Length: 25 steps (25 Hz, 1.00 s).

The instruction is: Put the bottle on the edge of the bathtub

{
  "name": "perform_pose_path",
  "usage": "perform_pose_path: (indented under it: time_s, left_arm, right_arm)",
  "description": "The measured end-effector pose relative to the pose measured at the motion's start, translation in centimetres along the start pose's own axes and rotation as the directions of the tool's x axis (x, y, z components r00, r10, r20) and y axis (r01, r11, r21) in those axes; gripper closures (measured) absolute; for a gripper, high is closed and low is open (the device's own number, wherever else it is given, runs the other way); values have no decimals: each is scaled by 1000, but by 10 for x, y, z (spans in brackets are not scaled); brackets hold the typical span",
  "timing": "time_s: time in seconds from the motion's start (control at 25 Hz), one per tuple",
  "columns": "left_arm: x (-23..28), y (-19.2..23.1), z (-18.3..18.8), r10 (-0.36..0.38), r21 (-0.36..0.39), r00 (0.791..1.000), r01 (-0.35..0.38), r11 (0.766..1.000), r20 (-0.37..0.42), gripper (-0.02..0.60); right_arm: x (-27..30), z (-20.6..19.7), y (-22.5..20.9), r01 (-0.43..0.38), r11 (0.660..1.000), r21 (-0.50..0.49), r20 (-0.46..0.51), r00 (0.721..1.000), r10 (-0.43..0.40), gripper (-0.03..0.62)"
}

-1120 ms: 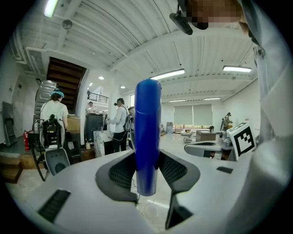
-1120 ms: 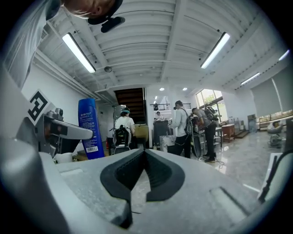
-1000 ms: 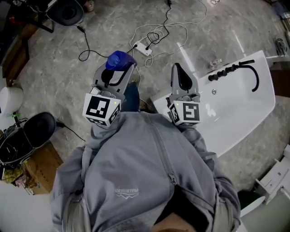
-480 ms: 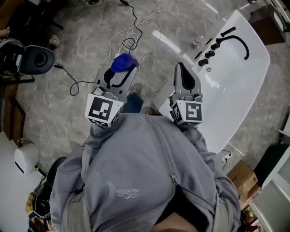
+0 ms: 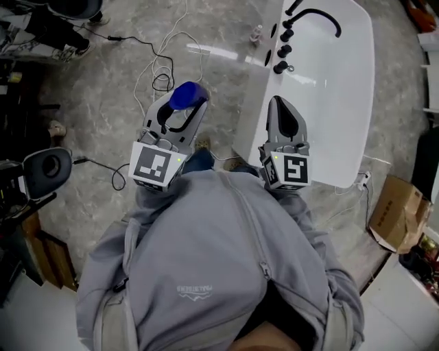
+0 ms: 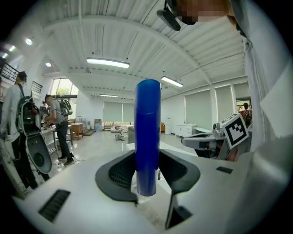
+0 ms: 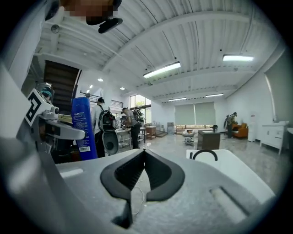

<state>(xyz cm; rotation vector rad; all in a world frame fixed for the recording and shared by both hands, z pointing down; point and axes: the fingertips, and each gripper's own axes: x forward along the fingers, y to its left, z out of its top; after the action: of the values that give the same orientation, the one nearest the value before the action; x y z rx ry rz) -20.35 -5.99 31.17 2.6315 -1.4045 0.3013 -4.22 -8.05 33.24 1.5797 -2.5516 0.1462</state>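
A tall blue bottle (image 6: 148, 137) stands upright between the jaws of my left gripper (image 5: 180, 110), which is shut on it; in the head view its rounded blue top (image 5: 188, 95) shows above the floor. The bottle (image 7: 83, 128) also shows at the left of the right gripper view. My right gripper (image 5: 285, 118) is shut with nothing in it, its tips over the near rim of the white bathtub (image 5: 343, 82). The tub (image 7: 229, 169) lies ahead and to the right in the right gripper view.
A black curved tap (image 5: 317, 16) and black knobs (image 5: 281, 49) sit at the tub's far end. White and black cables (image 5: 164, 65) trail over the marble floor. A cardboard box (image 5: 398, 212) stands right of the tub, a round black stool (image 5: 48, 168) at left. People (image 6: 57, 130) stand in the distance.
The view has swung: the bathtub has turned from lying across the right side to running up the frame ahead of the right gripper. Both grippers keep their pose; the bottle stays gripped.
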Motion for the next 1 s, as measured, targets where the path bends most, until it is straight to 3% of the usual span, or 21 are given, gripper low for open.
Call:
perform_pose_path:
  time_s: [0.36, 0.64, 1.0]
  left_arm:
    - [44, -10, 3, -171, 11, 985, 171, 985, -6, 428]
    - [61, -17, -1, -231, 10, 973, 231, 973, -21, 428]
    - [93, -13, -7, -260, 10, 964, 260, 965, -51, 428]
  right_arm:
    - [-23, -8, -38, 209, 978, 18, -25, 978, -209, 592]
    - [-29, -14, -49, 267, 963, 28, -43, 963, -265, 592]
    - [-11, -23, -68, 276, 960, 44, -59, 960, -274, 592]
